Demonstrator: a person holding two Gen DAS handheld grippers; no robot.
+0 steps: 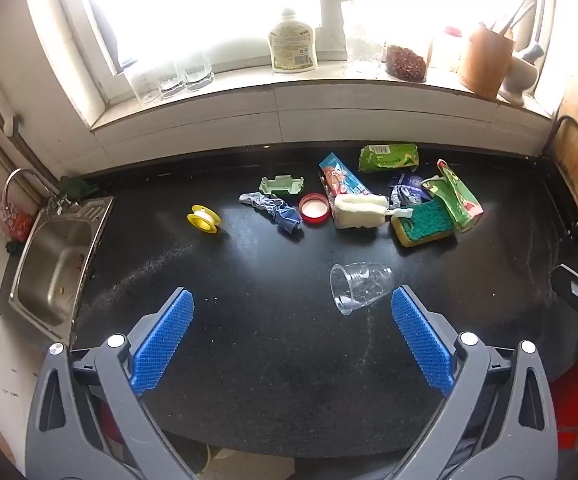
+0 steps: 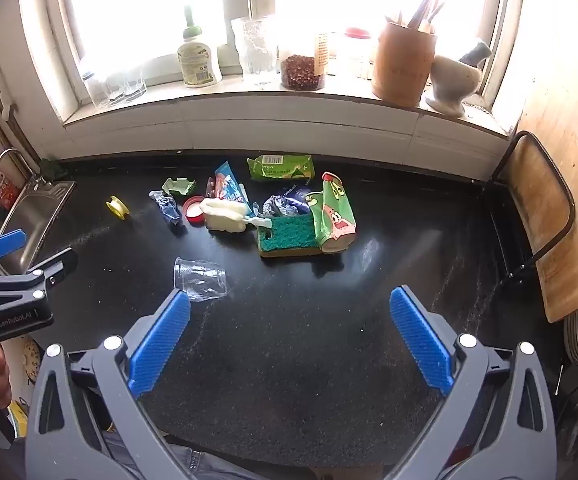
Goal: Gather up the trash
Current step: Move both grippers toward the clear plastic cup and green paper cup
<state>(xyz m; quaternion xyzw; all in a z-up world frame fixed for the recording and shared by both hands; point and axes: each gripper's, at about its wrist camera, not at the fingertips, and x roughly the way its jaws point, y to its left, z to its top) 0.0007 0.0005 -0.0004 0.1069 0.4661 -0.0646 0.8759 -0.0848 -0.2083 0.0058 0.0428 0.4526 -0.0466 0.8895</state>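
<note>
trash waiting, nothing gripped

both tools hang over the counter [image 1: 249, 360], left tool [image 1: 293, 340] and right tool [image 2: 289, 340] spread wide and empty. the cup [image 1: 361, 286] lies on its side nearest them, the wrappers [image 2: 285, 168] piled well behind. risk: thin clear plastic may crumple or roll off (it looks light), and the sponge [image 2: 289, 236] could get swept up as trash.

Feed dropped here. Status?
Left gripper and right gripper open, empty. Plastic cup on its side, nearest; trash pile behind it untouched. Nothing in the way.
</note>
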